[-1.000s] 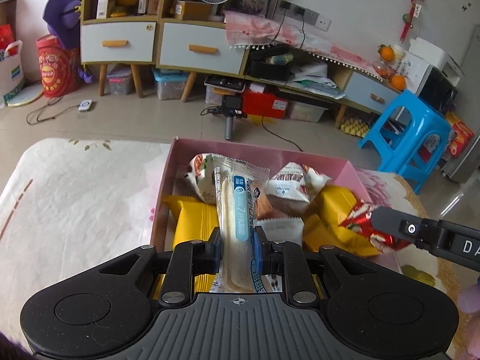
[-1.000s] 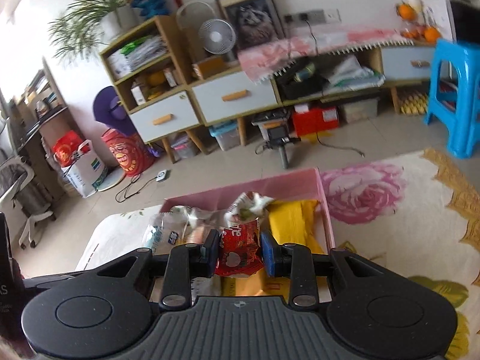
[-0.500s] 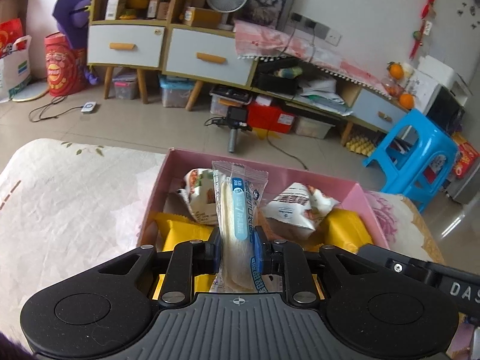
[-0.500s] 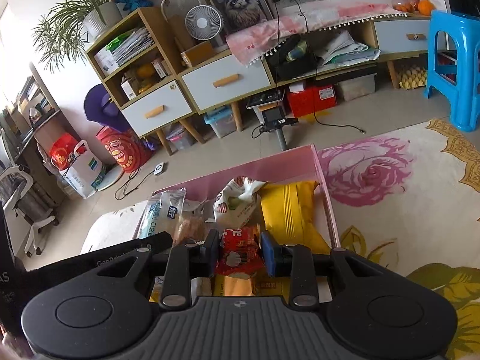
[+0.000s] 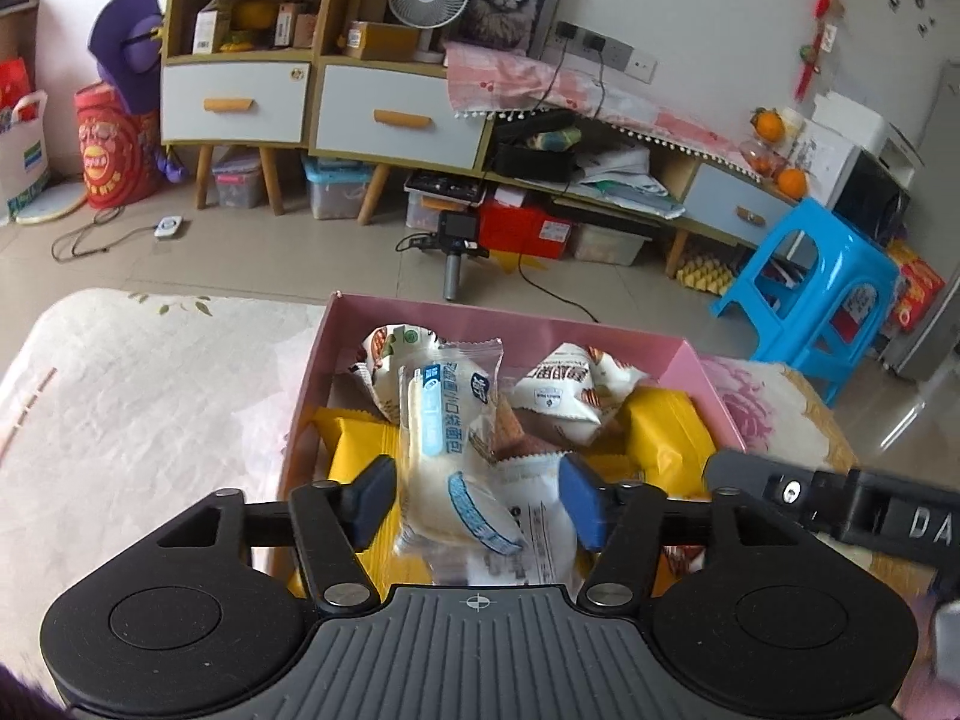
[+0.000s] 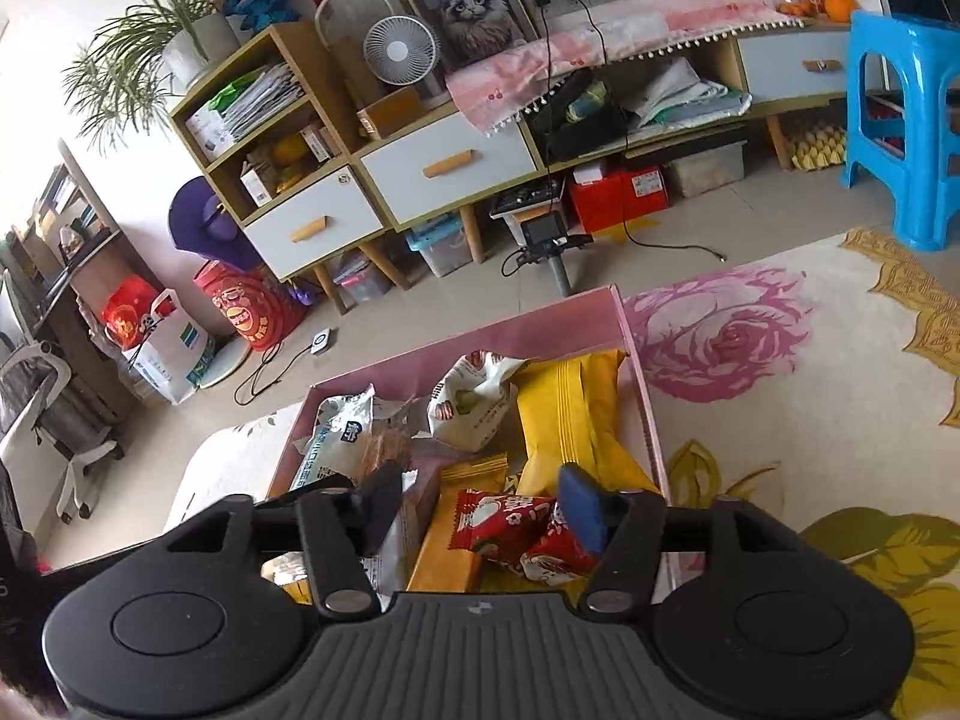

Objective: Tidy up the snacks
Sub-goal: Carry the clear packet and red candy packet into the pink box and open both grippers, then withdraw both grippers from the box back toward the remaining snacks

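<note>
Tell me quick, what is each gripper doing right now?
Left gripper: just opened, clear bread packet loose between its jaws.
Right gripper: just opened, red snack packet released over the pink box.

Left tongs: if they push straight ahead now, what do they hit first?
Most likely the clear bread packet lying between the open left tongs, untouched by either pad, then the snacks piled in the pink box. Depth is uncertain.

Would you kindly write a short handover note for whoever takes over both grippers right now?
Left gripper: jaws have just opened; the clear bread packet lies between them, unpressed, inside the pink box.
Right gripper: jaws have just opened; the red snack packet lies loose in the box.
Done: both packets released into the box.
Left: withdraw both grippers; no other loose snacks are in view.
</note>
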